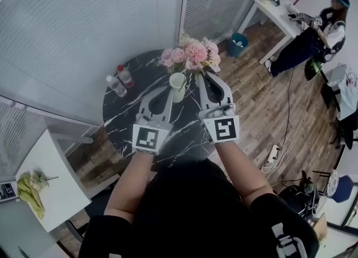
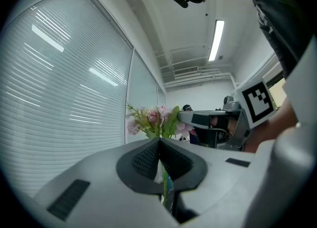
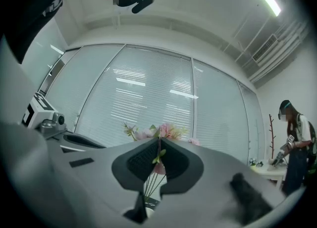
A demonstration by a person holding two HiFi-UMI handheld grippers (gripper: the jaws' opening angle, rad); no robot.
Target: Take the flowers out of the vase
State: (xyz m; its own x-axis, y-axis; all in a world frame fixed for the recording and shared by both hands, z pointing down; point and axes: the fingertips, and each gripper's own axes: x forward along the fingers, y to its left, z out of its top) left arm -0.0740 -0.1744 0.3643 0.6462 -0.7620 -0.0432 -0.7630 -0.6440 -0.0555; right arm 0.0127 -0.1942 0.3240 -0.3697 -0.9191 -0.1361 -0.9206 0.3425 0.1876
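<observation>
Pink artificial flowers [image 1: 190, 54] on thin green stems [image 3: 148, 186]: not yet out, feet down inside the pale cup-shaped vase [image 1: 177, 88], heads leaning off toward 1 o'clock above its rim. Vase upright on the round black table with white marble veining [image 1: 126, 114], a little past centre toward 12 o'clock, straight ahead of the wearer.

Right gripper [image 1: 203, 74]: angled in from 5 o'clock, jaws pinched together on the bundle just under the blooms, a leaf and a pink bud caught in the hollow behind the pads. Gripped on the stalks rather than the petals, probably to spare the heads and to pull along the line of the stems.

Left gripper [image 1: 168, 89]: angled in from 7 o'clock, tips just beside the vase's rim, jaws likewise closed to a seam, seemingly on a single green stem [image 2: 163, 185] hanging down through the gap. Something pale behind it, likely the vase. Set this close to the mouth perhaps to guide the lower stalks clear. No visible hold on the vase itself, hence some risk of lifting it along with a snug bunch.

Two clear plastic bottles, one red-capped [image 1: 125, 75] and one white-capped [image 1: 116, 85], at 10 o'clock of the vase, well apart from both grippers and off the pull path.
</observation>
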